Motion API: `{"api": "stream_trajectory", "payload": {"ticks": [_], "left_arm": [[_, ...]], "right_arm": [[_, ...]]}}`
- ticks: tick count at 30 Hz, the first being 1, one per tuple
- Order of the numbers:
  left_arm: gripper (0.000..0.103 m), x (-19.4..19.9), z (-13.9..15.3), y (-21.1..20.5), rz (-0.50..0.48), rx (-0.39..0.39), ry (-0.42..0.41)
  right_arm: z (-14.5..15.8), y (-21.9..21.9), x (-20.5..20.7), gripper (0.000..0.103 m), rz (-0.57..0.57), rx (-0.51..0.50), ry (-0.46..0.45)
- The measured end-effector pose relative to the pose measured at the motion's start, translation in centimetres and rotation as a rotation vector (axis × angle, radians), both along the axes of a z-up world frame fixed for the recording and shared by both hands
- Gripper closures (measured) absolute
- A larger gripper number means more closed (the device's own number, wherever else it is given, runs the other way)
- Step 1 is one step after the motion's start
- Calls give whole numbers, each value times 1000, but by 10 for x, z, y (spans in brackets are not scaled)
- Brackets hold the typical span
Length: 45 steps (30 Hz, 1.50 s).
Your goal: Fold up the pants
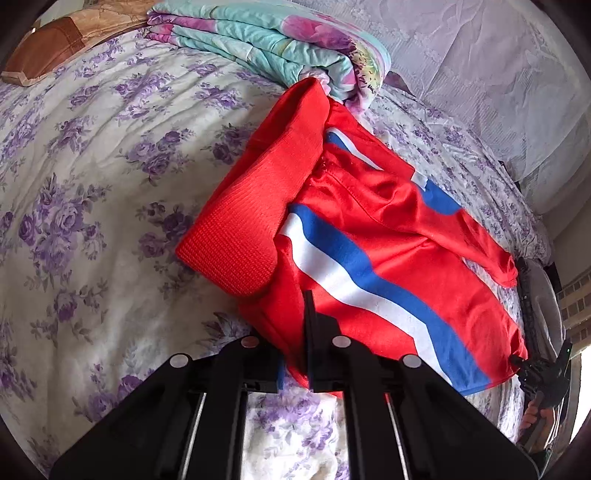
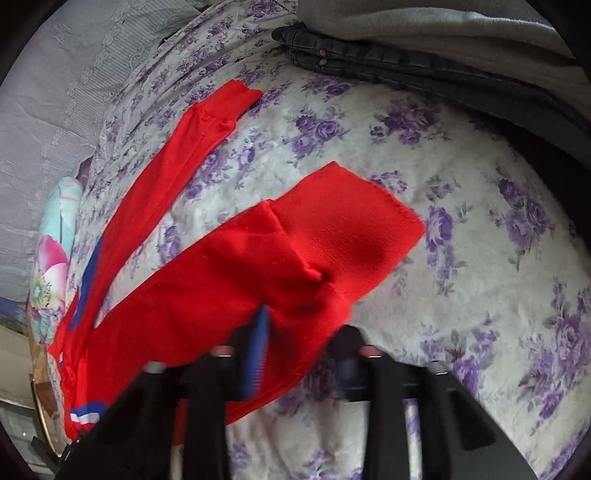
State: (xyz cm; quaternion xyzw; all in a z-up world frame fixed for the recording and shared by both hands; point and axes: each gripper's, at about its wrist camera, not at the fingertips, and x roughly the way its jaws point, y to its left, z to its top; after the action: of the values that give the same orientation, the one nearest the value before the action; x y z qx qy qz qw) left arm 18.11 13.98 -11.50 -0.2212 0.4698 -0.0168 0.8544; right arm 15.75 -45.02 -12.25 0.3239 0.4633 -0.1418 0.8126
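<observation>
Red track pants with a blue and white stripe lie on a floral bed sheet. In the left wrist view one leg cuff is folded back over the upper part. My left gripper is shut on the pants' near edge. In the right wrist view the pants spread in two legs; the far leg lies flat. My right gripper is shut on the near leg by its cuff, and the frame is blurred. The right gripper also shows in the left wrist view.
A folded teal floral quilt lies behind the pants. A brown pillow sits at the far left. Dark jeans and grey cloth lie along the bed's far side. A pale curtain hangs behind the bed.
</observation>
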Motion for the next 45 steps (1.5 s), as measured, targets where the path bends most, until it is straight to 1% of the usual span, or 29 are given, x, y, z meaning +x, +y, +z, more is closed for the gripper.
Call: {"api": "stream_trajectory", "payload": {"ticks": [2, 4, 5, 9, 12, 15, 17, 18, 19, 20, 21, 22, 23, 24, 26, 28, 30, 32, 33, 34, 36, 37, 38, 39, 40, 41, 42, 43, 45], "left_arm": [[96, 2, 1, -2, 1, 16, -1], [97, -1, 2, 1, 7, 7, -11], [97, -4, 4, 2, 11, 8, -17], [98, -25, 16, 10, 24, 15, -25], [99, -50, 27, 19, 13, 6, -40], [99, -65, 26, 27, 5, 13, -25], [97, -58, 14, 25, -5, 45, 16], [94, -54, 6, 23, -10, 60, 47], [93, -53, 2, 21, -15, 73, 60], [90, -56, 6, 20, -16, 85, 44], [74, -60, 13, 18, -22, 108, 42], [63, -66, 19, 17, -37, 126, 36], [45, -74, 29, 18, -36, 146, 21], [43, -82, 38, 21, -22, 166, -3], [43, -94, 60, 27, 6, 226, -50], [43, -87, 82, 30, -2, 244, -91], [35, -58, 101, 26, -61, 246, -113], [34, -15, 110, 17, -96, 293, -105], [34, 8, 112, 11, -127, 307, -97], [34, 36, 109, 6, -174, 292, -86], [36, 81, 93, -4, -262, 208, -32], [40, 103, 80, -7, -299, 174, 11], [54, 118, 65, -12, -314, 179, 50], [69, 131, 49, -14, -317, 209, 95], [76, 142, 34, -15, -313, 234, 138], [89, 150, 20, -14, -309, 246, 167], [92, 151, 12, -12, -303, 250, 157], [92, 149, 11, -9, -300, 243, 125], [93, 149, 10, -4, -301, 237, 105]], "right_arm": [[-2, -5, -7, 92, -39, 52, -36], [4, -6, -16, 95, -58, 69, -50], [10, -3, -22, 97, -55, 51, -48], [33, 10, -51, 97, 7, 1, -59], [39, 17, -77, 97, 48, -10, -53], [29, 21, -99, 97, 76, -22, -27], [11, 26, -97, 96, 91, -44, 16], [4, 28, -95, 95, 99, -60, 26], [6, 31, -96, 94, 103, -92, 1], [9, 35, -93, 88, 124, -116, 10], [12, 39, -91, 72, 153, -115, 17], [16, 41, -91, 60, 174, -112, 17], [22, 45, -94, 45, 177, -141, 30], [30, 49, -98, 43, 176, -190, 44], [49, 55, -104, 42, 190, -257, 27], [71, 56, -99, 37, 195, -290, 1], [91, 56, -77, 31, 233, -274, -36], [106, 55, -41, 27, 287, -217, -70], [109, 55, -19, 26, 305, -190, -78], [110, 54, 6, 26, 315, -162, -78], [105, 54, 56, 26, 313, -130, -59], [99, 50, 82, 26, 296, -137, -41], [95, 46, 104, 26, 278, -151, -26], [89, 40, 124, 27, 255, -167, -9], [80, 30, 144, 27, 228, -172, 11], [71, 22, 161, 33, 209, -166, 30], [60, 14, 175, 45, 197, -145, 51], [48, 6, 187, 54, 190, -111, 73], [23, -6, 203, 57, 178, -10, 99]]}}
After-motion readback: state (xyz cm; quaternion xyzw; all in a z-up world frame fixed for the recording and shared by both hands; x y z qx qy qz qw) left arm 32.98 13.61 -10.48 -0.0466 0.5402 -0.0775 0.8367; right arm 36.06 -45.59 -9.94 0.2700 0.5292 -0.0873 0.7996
